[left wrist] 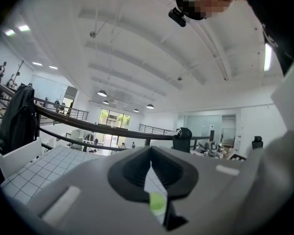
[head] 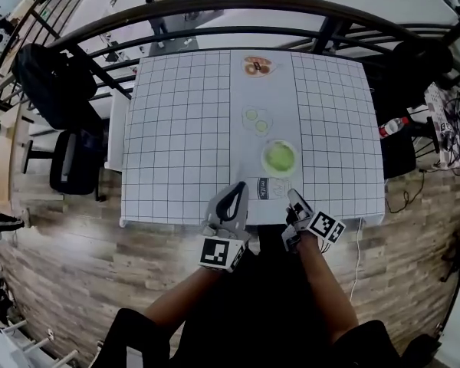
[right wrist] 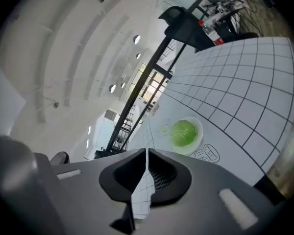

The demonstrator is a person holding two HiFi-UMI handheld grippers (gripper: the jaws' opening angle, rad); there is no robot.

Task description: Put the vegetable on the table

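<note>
Left claw (left wrist: 150, 151): jaws together, nothing between, at near edge of gridded surface (head: 176, 129).
Right claw (right wrist: 147, 152): jaws together, empty, just beside left one at same edge.
Vegetable (head: 279, 158): green, round, in white bowl (head: 264, 159) on surface, just beyond both claws, touched by neither.
Pale slices (head: 256, 119): mid-surface, beyond bowl.
Far plate (head: 257, 66): brown contents, near far edge.

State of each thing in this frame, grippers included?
Left gripper: shut, empty.
Right gripper: shut, empty.
Vegetable: in the bowl, untouched.
Bowl: upright on the table.
</note>
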